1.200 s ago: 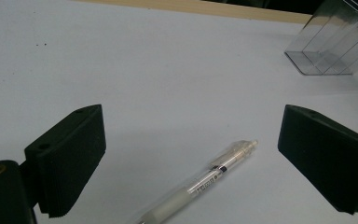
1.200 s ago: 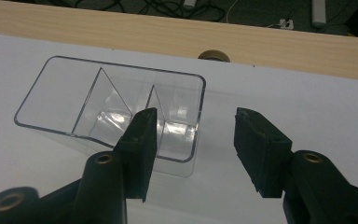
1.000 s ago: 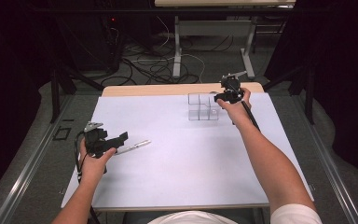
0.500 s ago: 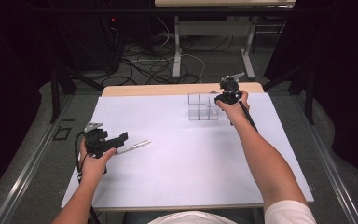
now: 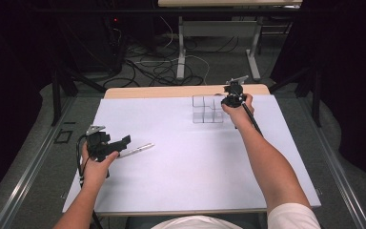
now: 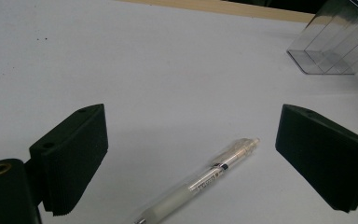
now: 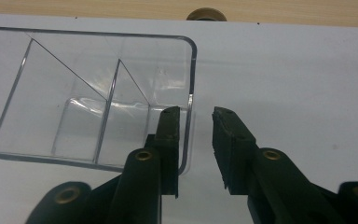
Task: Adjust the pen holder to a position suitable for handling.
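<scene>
The right tongs (image 7: pixel 196 135) have just been closing around the wall of the clear organizer (image 5: pixel 207 109) at upper centre, a gap remaining, so a grip looks imminent. The left tongs (image 6: pixel 191 154) gape wide over the pen (image 6: pixel 200 182) lying lower left on the worktop (image 5: pixel 195 167).

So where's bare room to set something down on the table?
Widest free patch: middle of the mat, between pen and right forearm, from organizer to the near edge. Far-left corner is bare too. Crowded: far right, at the organizer and right gripper.
</scene>
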Motion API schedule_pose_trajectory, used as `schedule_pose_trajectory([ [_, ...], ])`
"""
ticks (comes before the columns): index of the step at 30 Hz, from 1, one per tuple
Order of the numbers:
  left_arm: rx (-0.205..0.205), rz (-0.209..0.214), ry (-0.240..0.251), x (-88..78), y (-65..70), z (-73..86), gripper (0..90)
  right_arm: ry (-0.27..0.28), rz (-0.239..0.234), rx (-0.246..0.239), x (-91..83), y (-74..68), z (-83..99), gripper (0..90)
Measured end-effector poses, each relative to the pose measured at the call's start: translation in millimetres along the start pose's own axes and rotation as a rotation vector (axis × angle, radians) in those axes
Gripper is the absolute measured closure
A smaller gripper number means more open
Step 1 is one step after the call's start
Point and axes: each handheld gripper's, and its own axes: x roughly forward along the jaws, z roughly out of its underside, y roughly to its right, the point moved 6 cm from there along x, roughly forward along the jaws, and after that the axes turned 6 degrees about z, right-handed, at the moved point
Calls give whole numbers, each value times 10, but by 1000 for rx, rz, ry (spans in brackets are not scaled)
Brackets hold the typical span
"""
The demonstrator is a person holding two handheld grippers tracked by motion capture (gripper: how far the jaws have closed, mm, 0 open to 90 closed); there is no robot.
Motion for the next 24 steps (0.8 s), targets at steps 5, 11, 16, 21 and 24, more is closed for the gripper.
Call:
schedule_pose_trajectory([
  [5, 2, 0, -3, -3, 2, 0, 93, -6, -9, 12, 2, -34, 6, 795],
  [11, 2, -4, -1, 1, 0, 0, 96, -13, 12, 10, -9, -69, 8, 846],
  [16, 3, -2, -6, 0, 0, 1, 99, -25, -3, 38, -21, -53, 9, 863],
  [21, 1, -7, -7, -6, -4, -3, 100, -19, 14, 61, -23, -51, 6, 873],
  [24, 0, -9, -5, -7, -12, -3, 101, -18, 17, 80, -23, -60, 4, 876],
])
